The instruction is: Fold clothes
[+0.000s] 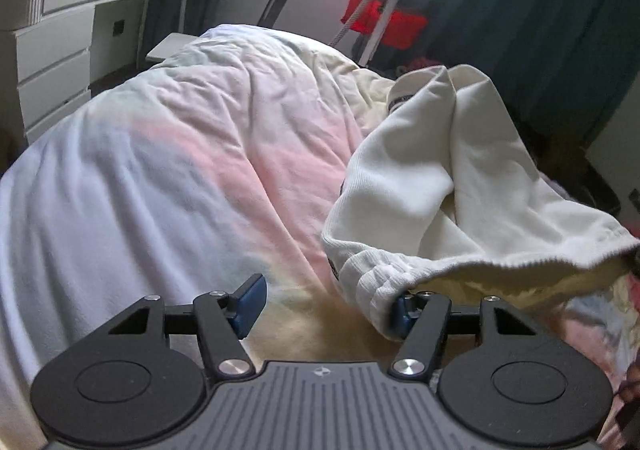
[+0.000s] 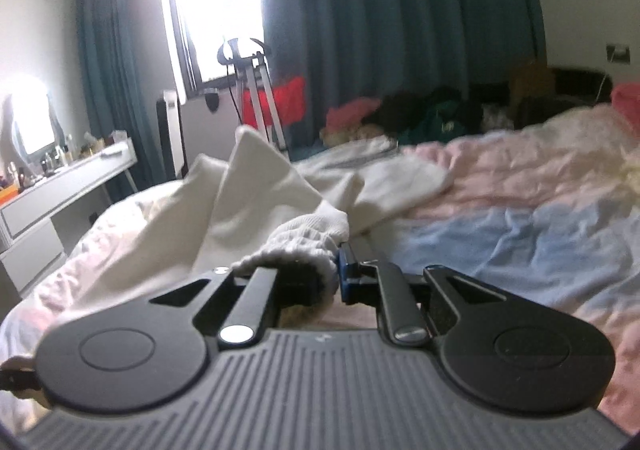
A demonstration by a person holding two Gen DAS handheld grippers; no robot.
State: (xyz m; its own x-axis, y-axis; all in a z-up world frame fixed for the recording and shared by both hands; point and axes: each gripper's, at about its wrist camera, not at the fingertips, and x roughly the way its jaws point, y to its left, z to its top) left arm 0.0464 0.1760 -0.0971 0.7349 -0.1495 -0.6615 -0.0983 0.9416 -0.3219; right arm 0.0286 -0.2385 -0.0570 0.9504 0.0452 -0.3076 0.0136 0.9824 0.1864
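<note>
A cream-white sweatshirt [image 1: 440, 177] with ribbed hem lies bunched on the bed's pastel duvet [image 1: 180, 153]. In the left wrist view my left gripper [image 1: 326, 302] is open; its left pad is free and the ribbed hem drapes over its right fingertip [image 1: 404, 314]. In the right wrist view my right gripper [image 2: 320, 274] is shut on the sweatshirt's ribbed hem [image 2: 300, 246], which hides the left finger. The rest of the sweatshirt [image 2: 256, 193] rises in peaks ahead of it.
A white dresser [image 1: 52, 49] with clutter stands left of the bed. Dark teal curtains [image 2: 400, 29], a bright window, a metal stand with a red item [image 1: 384, 17] and a pile of clothes [image 2: 420, 117] lie beyond the bed.
</note>
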